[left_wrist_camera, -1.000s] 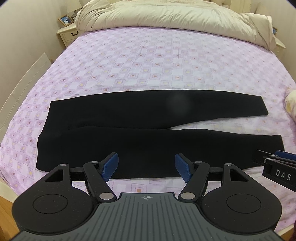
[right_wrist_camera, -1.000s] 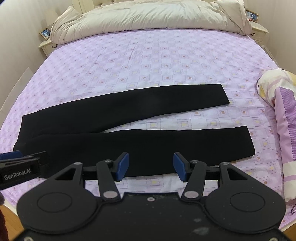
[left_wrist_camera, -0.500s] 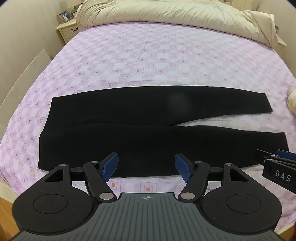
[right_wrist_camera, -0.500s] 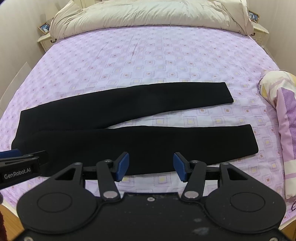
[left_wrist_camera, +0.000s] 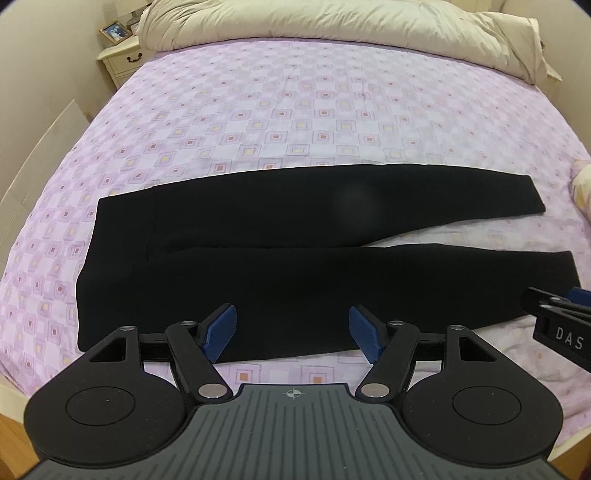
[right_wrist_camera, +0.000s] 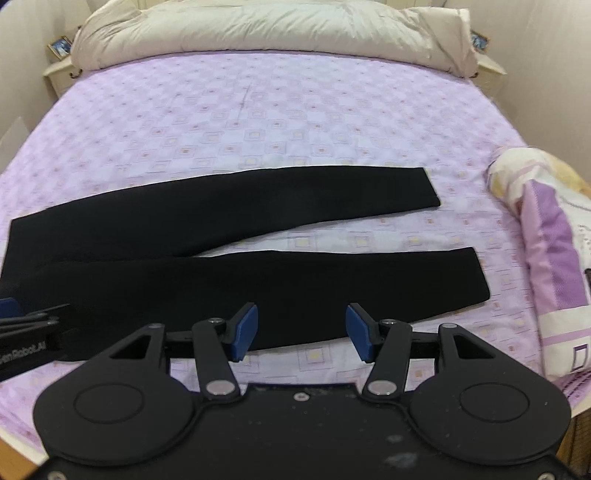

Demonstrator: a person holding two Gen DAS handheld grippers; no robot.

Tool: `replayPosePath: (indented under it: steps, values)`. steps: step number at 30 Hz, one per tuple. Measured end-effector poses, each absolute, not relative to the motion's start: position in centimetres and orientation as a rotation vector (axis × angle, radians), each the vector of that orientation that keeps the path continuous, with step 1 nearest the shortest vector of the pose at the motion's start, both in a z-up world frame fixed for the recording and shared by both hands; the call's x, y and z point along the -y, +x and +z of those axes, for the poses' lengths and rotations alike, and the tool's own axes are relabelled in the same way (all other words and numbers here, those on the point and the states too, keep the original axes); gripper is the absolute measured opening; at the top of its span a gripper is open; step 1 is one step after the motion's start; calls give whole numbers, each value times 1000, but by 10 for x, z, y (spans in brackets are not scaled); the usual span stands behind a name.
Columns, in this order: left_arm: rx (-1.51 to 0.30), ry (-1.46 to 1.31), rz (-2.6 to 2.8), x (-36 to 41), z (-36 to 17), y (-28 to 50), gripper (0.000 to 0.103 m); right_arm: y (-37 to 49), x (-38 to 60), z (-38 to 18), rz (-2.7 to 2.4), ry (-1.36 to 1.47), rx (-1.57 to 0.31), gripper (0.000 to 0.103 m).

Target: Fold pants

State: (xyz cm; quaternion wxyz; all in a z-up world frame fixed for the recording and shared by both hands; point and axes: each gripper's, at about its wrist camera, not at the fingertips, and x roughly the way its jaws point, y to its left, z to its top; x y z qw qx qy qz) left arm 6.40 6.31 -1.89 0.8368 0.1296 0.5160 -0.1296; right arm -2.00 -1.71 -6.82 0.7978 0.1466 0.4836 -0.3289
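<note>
- Across the bed (left_wrist_camera: 295,122), purple checked sheet, cream duvet (left_wrist_camera: 332,26) bunched along the far end, nightstand (left_wrist_camera: 122,59) at the far left corner.
- On the near half of the sheet: black pants (left_wrist_camera: 277,258), spread flat, waist to the left, two legs running right and splaying apart toward the hems, a wedge of sheet showing between them.
- At the right edge, a rolled pillow (right_wrist_camera: 546,258), just beside the hems but not touching.
- Over the near leg close to the waist: left claw (left_wrist_camera: 291,328), blue pads apart, nothing between them, clear of the cloth.
- Over the near leg further toward the hem: right claw (right_wrist_camera: 301,332), pads likewise apart, empty, not touching the fabric.
- Judged stage: start of the first fold, leg onto leg, nothing yet gripped.
- To do it well: pinch only the near edge of the near leg, one claw by the waist, the other close to the hem, so the span between does not sag.
- Lift both ends together, carry over, lay edge on edge with the far leg.
- Risk: thin cloth bunching, or sheet caught with it; best to nip shallow and level.
</note>
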Motion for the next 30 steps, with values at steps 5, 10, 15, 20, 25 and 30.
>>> replayPosePath:
  steps: [5,10,15,20,25,30]
  values:
    - [-1082,286,-293,-74,-21,71,66,-21,12,-67,-686,351,-996,56]
    - [-1056,280,-300,-82,-22,79,62,-17,-1,-62,-666,353,-897,56]
    - [-1053,257,-310,-80,-25,95,60,-11,9,-64,-597,357,-848,56]
    - [-1068,262,-273,-77,-30,117,47,5,34,-74,-538,345,-905,56]
    - [-1093,253,-233,-73,-35,146,47,25,72,-93,-471,287,-980,52]
    - [-1120,232,-199,-63,-43,180,47,53,114,-114,-365,231,-1014,52]
